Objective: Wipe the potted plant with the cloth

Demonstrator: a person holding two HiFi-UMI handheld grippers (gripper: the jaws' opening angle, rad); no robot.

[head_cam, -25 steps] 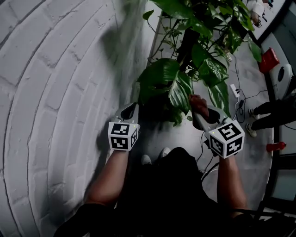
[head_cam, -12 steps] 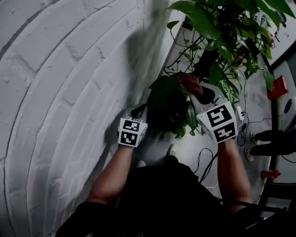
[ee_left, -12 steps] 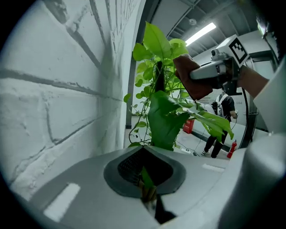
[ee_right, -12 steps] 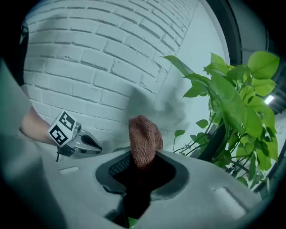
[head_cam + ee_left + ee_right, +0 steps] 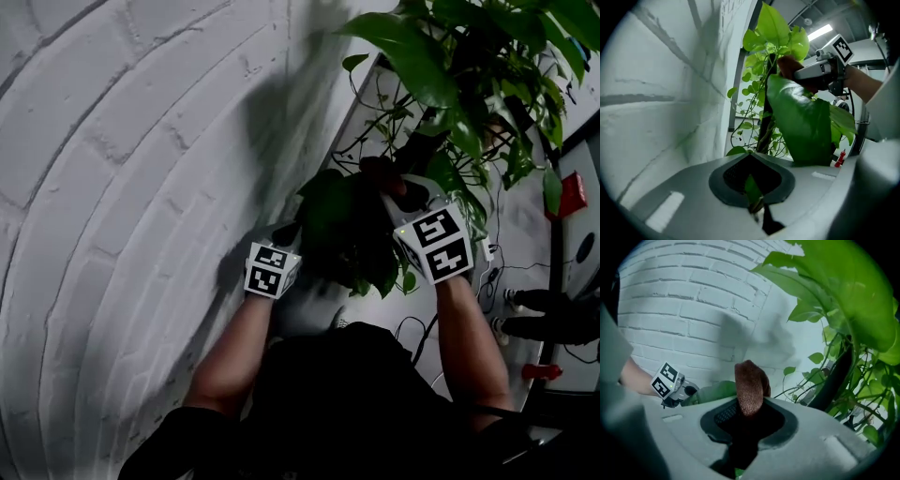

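From the head view, the potted plant (image 5: 441, 84) stands at the far right against a white painted brick wall (image 5: 122, 187) with deep mortar grooves. Its glossy, pointed foliage spreads over a grey floor strewn with thin cables. The left gripper (image 5: 287, 232), with its checker-marked cube, reaches the near left edge of one broad, smooth leaf (image 5: 336, 214). The right gripper (image 5: 399, 193) comes over that leaf from the right, carrying a rust-brown cloth (image 5: 379, 172) that lies on the leaf's far edge. In the left gripper view, the left gripper (image 5: 756, 208) is clamped on a narrow green strip of the leaf (image 5: 801, 122), whose wide, waxy blade rises to the right. The cloth (image 5: 786, 65) and the right gripper (image 5: 813, 71) sit at the top of the blade, with dark stems behind. In the right gripper view, the right gripper (image 5: 745, 425) is pinched tight on the cloth (image 5: 750, 387), a ribbed, knitted wad with a rounded top. The leaf (image 5: 717, 391) lies just left of it, and the left gripper (image 5: 679, 392) is beyond that, against the brick wall (image 5: 670, 301).
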